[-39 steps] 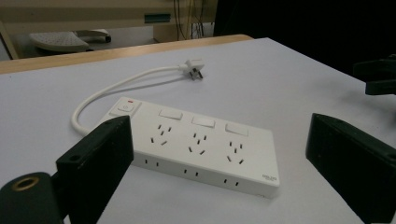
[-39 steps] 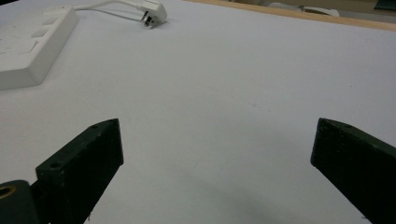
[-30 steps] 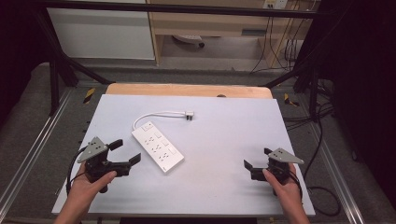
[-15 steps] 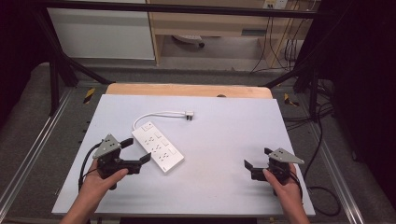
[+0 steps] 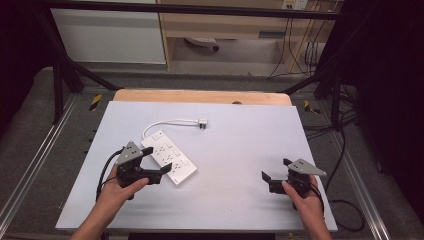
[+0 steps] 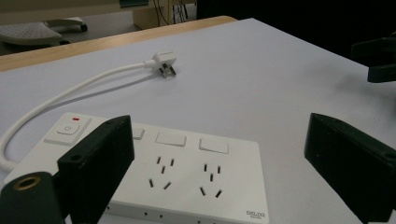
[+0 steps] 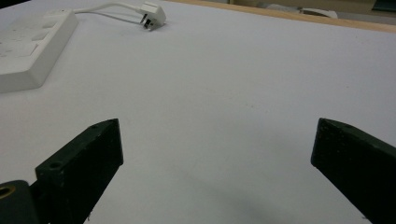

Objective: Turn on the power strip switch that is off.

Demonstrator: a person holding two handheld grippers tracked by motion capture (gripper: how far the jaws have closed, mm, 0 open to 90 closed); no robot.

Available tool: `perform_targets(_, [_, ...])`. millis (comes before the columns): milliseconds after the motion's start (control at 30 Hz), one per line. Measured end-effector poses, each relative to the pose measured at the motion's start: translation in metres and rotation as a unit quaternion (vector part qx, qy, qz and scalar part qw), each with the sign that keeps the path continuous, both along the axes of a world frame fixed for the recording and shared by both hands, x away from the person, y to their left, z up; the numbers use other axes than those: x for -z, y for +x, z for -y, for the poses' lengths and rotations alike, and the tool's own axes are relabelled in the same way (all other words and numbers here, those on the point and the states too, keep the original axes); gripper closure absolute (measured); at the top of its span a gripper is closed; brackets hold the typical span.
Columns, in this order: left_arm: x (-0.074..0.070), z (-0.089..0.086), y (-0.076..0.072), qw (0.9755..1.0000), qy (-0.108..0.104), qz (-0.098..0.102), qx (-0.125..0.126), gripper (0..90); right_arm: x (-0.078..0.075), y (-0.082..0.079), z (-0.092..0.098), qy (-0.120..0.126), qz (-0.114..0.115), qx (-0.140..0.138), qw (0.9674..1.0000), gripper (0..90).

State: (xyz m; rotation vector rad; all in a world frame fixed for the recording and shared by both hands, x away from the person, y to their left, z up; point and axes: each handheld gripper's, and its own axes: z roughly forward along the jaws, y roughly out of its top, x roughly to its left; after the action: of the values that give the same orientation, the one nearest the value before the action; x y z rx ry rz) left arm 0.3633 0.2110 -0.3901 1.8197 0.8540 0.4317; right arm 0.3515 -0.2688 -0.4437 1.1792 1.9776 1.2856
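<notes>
Tabletop (image 5: 240, 150), pale lavender-white, carries a power strip (image 5: 168, 157) between gaping left tongs (image 5: 156, 161); right tongs (image 5: 275, 169) gape too.

Looks like a lab or test bench, not a home. The white table top (image 5: 240, 150) sits on a wooden board (image 5: 200, 96) inside a black metal frame (image 5: 60, 75), with aluminium rails (image 5: 30, 165) along both sides. Grey carpet floor (image 5: 30, 115) with yellow-black hazard tape marks (image 5: 95, 101). Loose black cables (image 5: 345, 150) run down the right side and hang behind the table near a wall socket (image 5: 294, 4). Plain wooden furniture (image 5: 220, 25) and a white cabinet (image 5: 107, 35) at the back, plus the foot of an office chair (image 5: 202, 44). Dark curtain-like areas close off both sides.
</notes>
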Motion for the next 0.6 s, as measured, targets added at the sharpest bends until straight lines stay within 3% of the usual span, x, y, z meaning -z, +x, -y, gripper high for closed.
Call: perform_targets(600, [0.0044, 0.0081, 0.0095, 1.0000, 0.003, -0.004, 0.003, 9.2, -0.0004, -0.0005, 0.0004, 0.002, 0.000, 0.000, 1.0000, 2.6])
